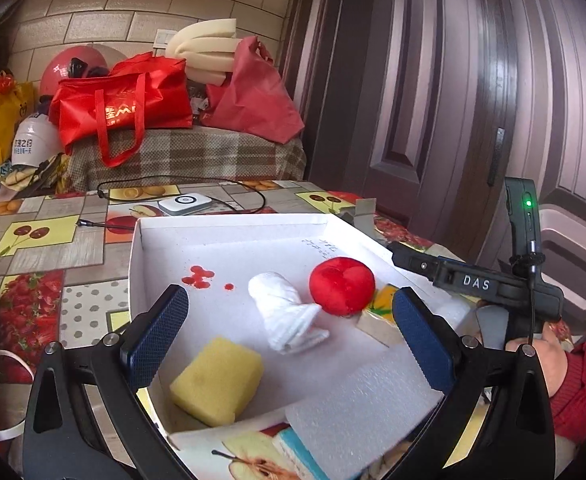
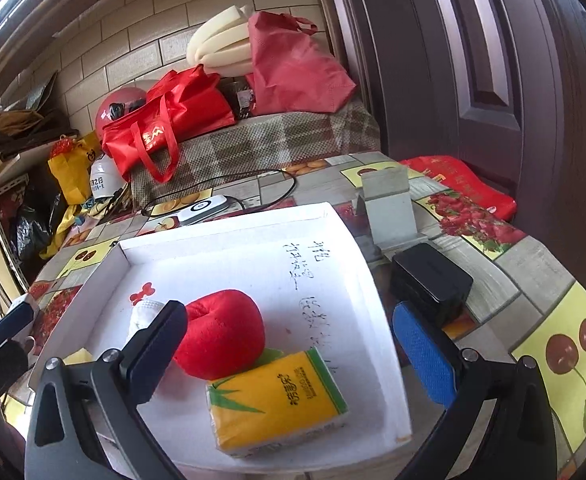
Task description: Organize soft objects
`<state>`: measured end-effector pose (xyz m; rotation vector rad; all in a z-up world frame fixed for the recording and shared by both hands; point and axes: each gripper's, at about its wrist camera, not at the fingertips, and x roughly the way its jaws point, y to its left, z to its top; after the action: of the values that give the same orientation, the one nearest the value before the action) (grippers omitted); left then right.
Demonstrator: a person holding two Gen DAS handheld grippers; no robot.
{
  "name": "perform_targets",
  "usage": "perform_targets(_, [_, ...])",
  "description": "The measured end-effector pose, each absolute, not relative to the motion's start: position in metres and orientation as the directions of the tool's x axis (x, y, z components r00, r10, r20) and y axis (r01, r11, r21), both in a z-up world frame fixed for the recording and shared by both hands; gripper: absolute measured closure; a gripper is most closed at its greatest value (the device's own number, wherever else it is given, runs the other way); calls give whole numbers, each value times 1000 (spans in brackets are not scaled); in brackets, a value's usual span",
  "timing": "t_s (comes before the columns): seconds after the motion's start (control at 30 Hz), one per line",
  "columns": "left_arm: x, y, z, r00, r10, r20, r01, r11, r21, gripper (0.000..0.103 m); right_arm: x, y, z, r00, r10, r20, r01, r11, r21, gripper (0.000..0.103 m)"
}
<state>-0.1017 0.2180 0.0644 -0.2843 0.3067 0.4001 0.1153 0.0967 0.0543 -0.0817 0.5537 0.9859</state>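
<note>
One sponge [image 1: 217, 382], one plush apple [image 2: 221, 334], maybe socks [image 1: 287, 314]

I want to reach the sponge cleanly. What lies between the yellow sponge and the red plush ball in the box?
In the left wrist view, a rolled white cloth lies between the yellow sponge and the red plush ball.

My left wrist view: close, facing tray [image 1: 229, 232] from its near-left corner. Right wrist view: close, near-right. Shared: tray [image 2: 333, 240], red ball [image 1: 342, 286] [image 2: 223, 334].

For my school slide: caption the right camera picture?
Open right gripper over white box holding red plush and tissue pack.
</note>
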Motion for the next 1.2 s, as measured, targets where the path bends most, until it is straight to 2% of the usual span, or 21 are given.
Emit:
perform_targets(0.17, [-106,193,64,900,210,-381,-285,947,-151,0,110,51,55,401,814,-421,-794,538,284,0])
perform_targets(0.27, [-102,175,65,899,176,-400,-227,970,-84,0,89,42,59,340,854,-393,-840,464,282,0])
perform_targets(0.4, [-92,165,62,883,166,-440,-199,980,-29,0,46,55,65,317,872,-374,-915,384,121,0])
perform_targets(0.5, [-84,169,57,859,159,-486,-202,979,-37,0,27,68,66,346,864,-367,-922,384,36,0])
perform_targets(0.87, [-65,177,43,802,108,-588,-190,979,-79,0,41,82,55,329,833,-444,-895,425,135,1])
perform_targets(0.93, [-63,176,42,795,110,-597,-190,979,-73,5,45,86,52,310,826,-471,-897,419,145,1])
perform_targets(0.97, [-63,176,42,794,111,-598,-191,979,-71,11,45,88,51,302,823,-482,-898,415,144,1])
perform_targets(1.03, [-61,177,41,787,114,-606,-195,978,-69,14,44,91,49,297,815,-498,-902,411,135,5])
perform_targets(1.07, [-60,177,40,785,112,-610,-194,978,-71,22,43,92,48,293,811,-506,-903,409,132,12])
perform_targets(1.17, [-60,178,40,782,117,-612,-203,977,-73,30,45,98,44,260,797,-546,-908,394,143,33])
perform_targets(1.2, [-61,179,40,786,117,-607,-204,976,-76,37,46,99,42,241,794,-558,-909,385,156,45])
